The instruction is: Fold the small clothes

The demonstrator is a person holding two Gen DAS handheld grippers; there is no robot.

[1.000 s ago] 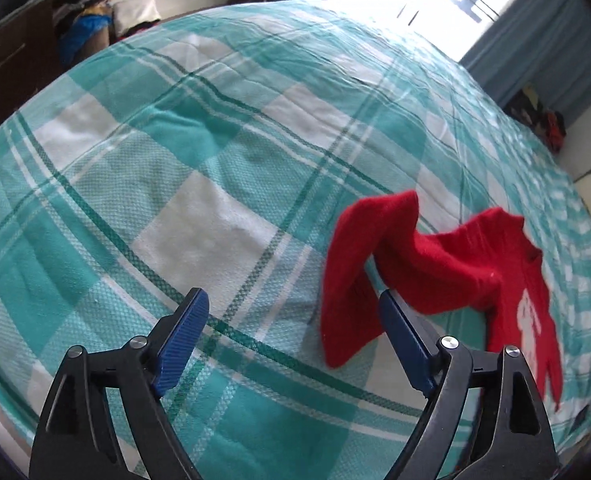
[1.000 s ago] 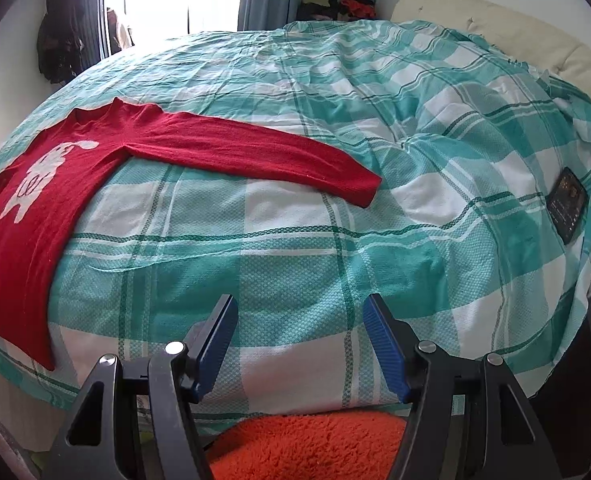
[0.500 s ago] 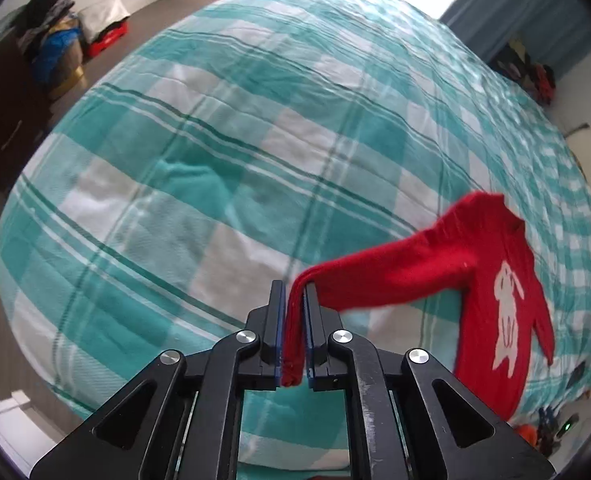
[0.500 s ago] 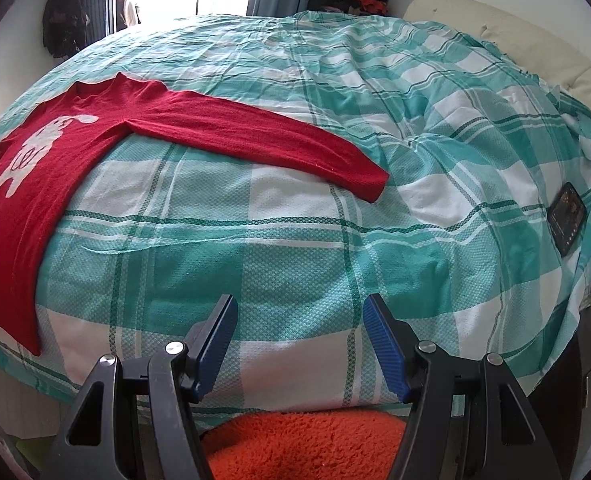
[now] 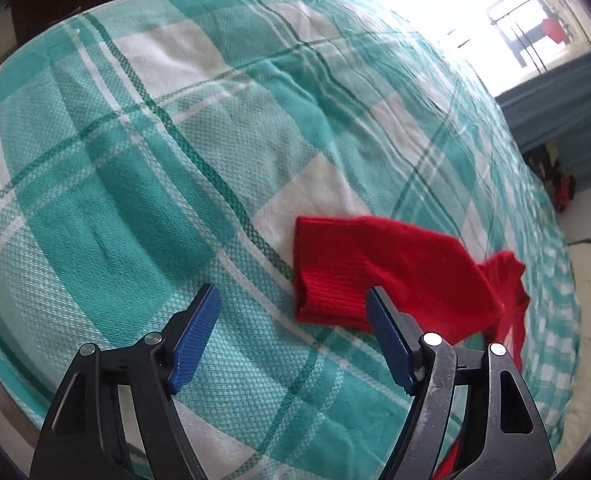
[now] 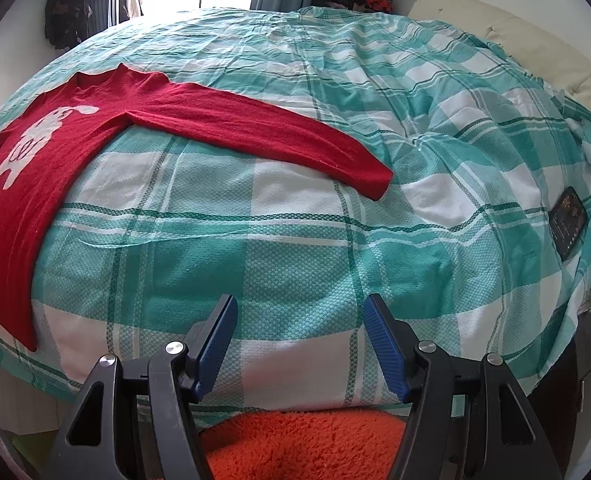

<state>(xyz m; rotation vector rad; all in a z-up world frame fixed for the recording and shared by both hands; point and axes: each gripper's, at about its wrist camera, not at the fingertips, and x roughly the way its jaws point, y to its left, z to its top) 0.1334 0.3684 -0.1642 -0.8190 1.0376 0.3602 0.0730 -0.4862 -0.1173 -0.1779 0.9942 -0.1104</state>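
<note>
A small red sweater [image 6: 35, 152] with a white figure on its chest lies flat on the teal-and-white checked bedspread [image 6: 295, 248]. In the right wrist view one sleeve [image 6: 263, 136] stretches out to the right, cuff near the middle. My right gripper [image 6: 297, 312] is open and empty, above the bed's near edge, well short of that sleeve. In the left wrist view the other sleeve's ribbed cuff [image 5: 335, 280] lies on the bedspread [image 5: 175, 140], just ahead of my open, empty left gripper [image 5: 293, 296] and by its right finger.
A dark phone [image 6: 567, 222] lies on the bed at the right. A cream pillow [image 6: 535, 40] is at the far right corner. An orange fluffy rug [image 6: 303, 444] is below my right gripper. Curtains [image 5: 567, 120] and a bright window are behind the bed.
My left gripper was shut on the sleeve cuff half a second ago, holding it up. Now it is open and the cuff lies on the bed. The right gripper has barely moved.
</note>
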